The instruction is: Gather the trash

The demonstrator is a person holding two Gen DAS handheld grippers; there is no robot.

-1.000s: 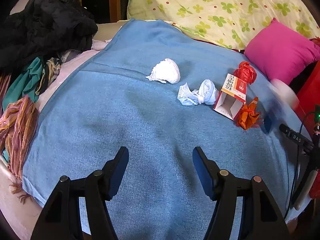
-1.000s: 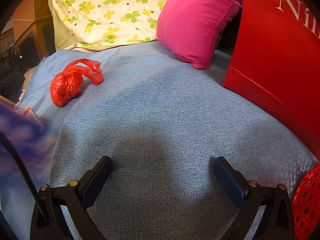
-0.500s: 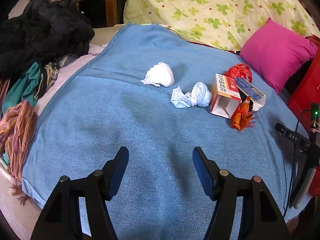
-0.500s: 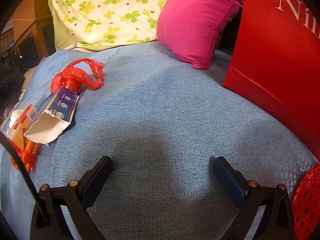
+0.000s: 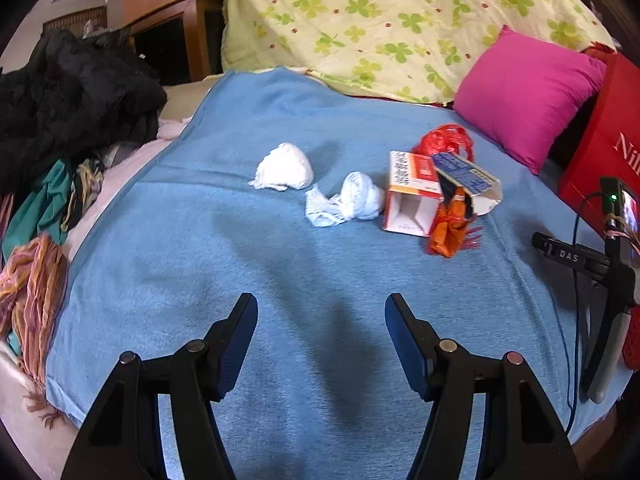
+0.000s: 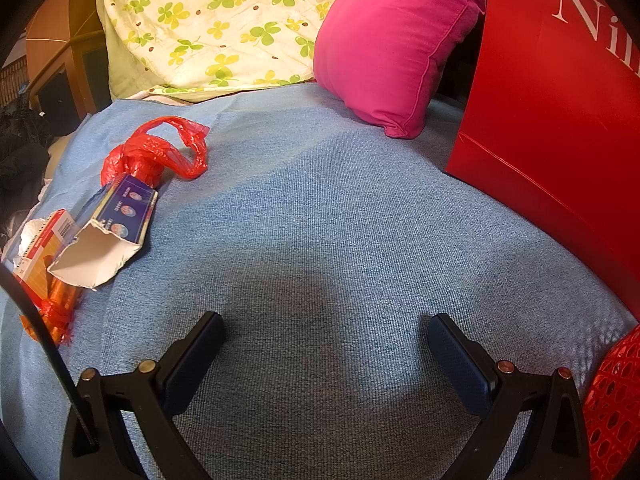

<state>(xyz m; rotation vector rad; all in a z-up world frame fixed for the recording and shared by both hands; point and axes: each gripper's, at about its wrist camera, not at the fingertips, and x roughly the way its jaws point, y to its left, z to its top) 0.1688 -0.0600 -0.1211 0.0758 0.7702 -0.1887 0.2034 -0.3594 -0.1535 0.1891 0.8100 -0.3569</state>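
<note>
Here, on the blue blanket (image 5: 168, 264), the trash lies in a row well ahead of the left gripper (image 5: 321, 314), whose jaws stand apart with nothing between them: from left to right a white wad (image 5: 285, 167), a crumpled white tissue (image 5: 348, 200), an open red-and-white carton (image 5: 412, 194), an orange wrapper (image 5: 451, 229), a torn blue box (image 5: 466, 174) and, behind them, a red plastic bag (image 5: 444, 140). The right gripper (image 6: 326, 344) points down at bare blanket, its jaws wide and empty, with the blue box, the carton and the red bag off to its left, a pink pillow (image 6: 392, 44) ahead and a red paper bag (image 6: 560, 112) on its right.
</note>
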